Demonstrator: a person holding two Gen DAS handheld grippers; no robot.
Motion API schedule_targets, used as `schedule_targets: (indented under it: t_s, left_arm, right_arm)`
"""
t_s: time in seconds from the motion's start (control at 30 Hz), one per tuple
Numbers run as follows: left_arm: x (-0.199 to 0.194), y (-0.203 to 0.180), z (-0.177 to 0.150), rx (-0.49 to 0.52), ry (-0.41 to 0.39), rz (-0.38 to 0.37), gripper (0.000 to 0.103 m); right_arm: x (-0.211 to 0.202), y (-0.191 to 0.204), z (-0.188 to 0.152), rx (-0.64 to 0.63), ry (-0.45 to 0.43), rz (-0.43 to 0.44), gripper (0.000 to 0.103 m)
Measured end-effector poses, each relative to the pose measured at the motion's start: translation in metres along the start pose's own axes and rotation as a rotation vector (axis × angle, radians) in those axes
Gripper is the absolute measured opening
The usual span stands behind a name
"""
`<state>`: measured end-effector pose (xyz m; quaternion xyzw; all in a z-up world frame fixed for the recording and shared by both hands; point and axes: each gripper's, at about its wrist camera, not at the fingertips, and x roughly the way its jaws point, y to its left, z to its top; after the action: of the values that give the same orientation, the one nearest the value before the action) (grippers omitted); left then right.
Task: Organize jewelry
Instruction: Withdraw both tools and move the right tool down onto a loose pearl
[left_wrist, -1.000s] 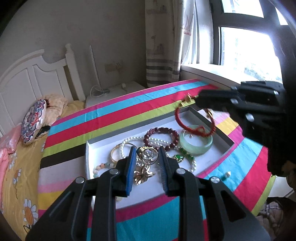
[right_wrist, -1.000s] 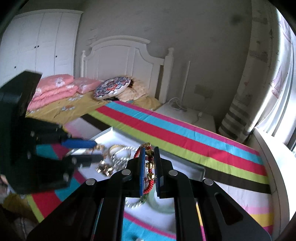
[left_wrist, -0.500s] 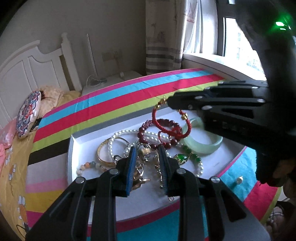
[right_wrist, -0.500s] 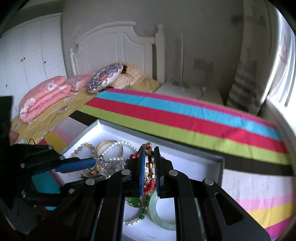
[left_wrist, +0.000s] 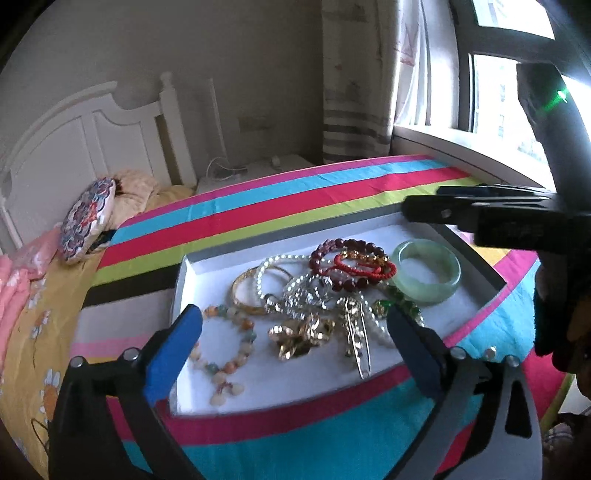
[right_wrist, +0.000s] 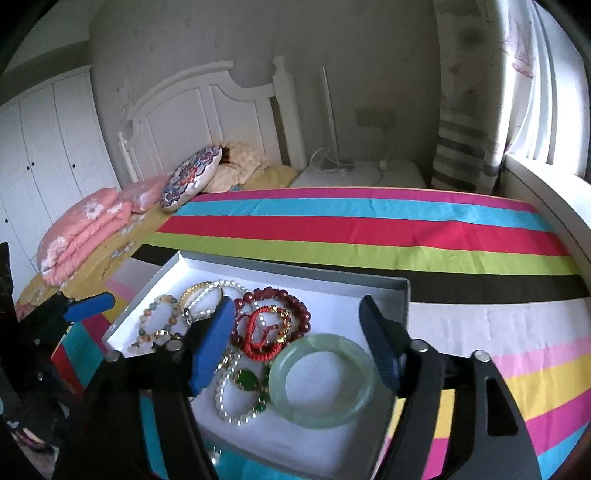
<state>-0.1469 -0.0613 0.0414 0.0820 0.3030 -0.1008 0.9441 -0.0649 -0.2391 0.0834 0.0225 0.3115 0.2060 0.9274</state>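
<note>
Both the left gripper (left_wrist: 295, 334) and right gripper (right_wrist: 301, 339) had just sprung wide open, empty, above the tray (right_wrist: 404, 295) where the red cord bracelet (right_wrist: 264, 332) lay released.

The left gripper (left_wrist: 295, 341) is showing black angular arms, silver screw heads and blue ribbed pads (left_wrist: 173, 354). The right gripper (right_wrist: 299, 341) is wearing the same black frame, with a green light glowing at upper right in the left wrist view.
</note>
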Motion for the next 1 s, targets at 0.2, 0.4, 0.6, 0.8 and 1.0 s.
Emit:
schedule_targets:
  t_s: [0.2, 0.4, 0.6, 0.8, 1.0]
  left_arm:
    - [-0.019, 0.005, -0.019, -0.039, 0.007, 0.011, 0.100]
    - [-0.026, 0.003, -0.039, -0.058, 0.025, 0.030, 0.100]
    - [-0.027, 0.000, -0.045, -0.041, 0.023, 0.057, 0.100]
    - [-0.019, -0.003, -0.045, -0.026, 0.061, 0.099, 0.100]
    - [-0.017, 0.002, -0.046, -0.048, 0.066, 0.086, 0.100]
  right_arm:
    - [-0.023, -0.004, -0.021, 0.006, -0.004, 0.002, 0.079]
    - [-0.039, -0.010, -0.048, 0.017, 0.016, -0.010, 0.081]
    - [-0.057, -0.010, -0.073, -0.005, 0.012, -0.021, 0.085]
    - [-0.060, -0.001, -0.079, -0.066, 0.023, -0.041, 0.086]
    - [-0.045, 0.021, -0.096, -0.211, 0.124, -0.081, 0.086]
